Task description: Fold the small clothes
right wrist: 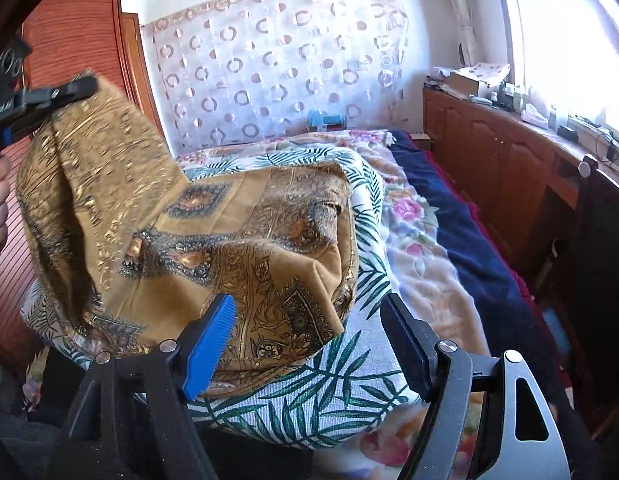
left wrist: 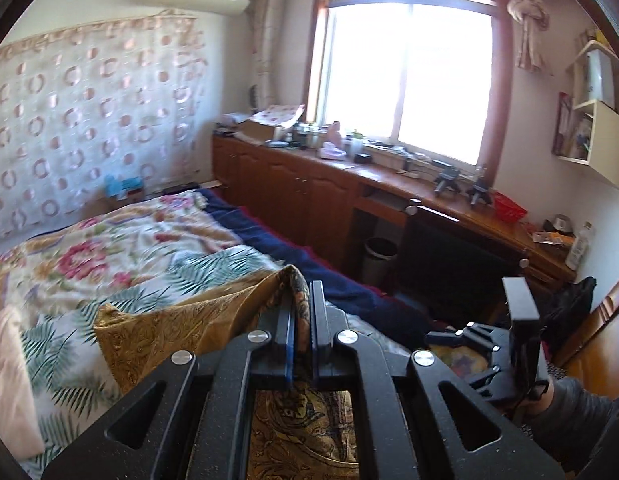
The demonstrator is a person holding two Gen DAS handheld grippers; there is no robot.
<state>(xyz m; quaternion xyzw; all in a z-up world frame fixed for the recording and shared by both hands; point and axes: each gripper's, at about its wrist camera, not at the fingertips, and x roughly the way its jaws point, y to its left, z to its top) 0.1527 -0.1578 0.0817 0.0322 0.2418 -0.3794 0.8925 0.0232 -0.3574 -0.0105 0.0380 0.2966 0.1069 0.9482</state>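
Observation:
A small golden-brown paisley cloth [right wrist: 213, 236] lies partly on the bed, one corner lifted. My left gripper [left wrist: 302, 300] is shut on that lifted edge of the cloth [left wrist: 181, 320]; it also shows at the upper left of the right wrist view [right wrist: 75, 88], holding the cloth up. My right gripper [right wrist: 309, 312] is open and empty, its blue-padded fingers [right wrist: 213, 336] just above the cloth's near corner. It also shows at the lower right of the left wrist view [left wrist: 513, 312].
The bed carries a leaf-print sheet [right wrist: 309, 392], a floral blanket [left wrist: 121, 240] and a dark blue blanket [right wrist: 461, 216] along its window side. A wooden cabinet counter [left wrist: 349, 176] with clutter runs under the window. A waste bin [left wrist: 379, 254] stands beside the bed.

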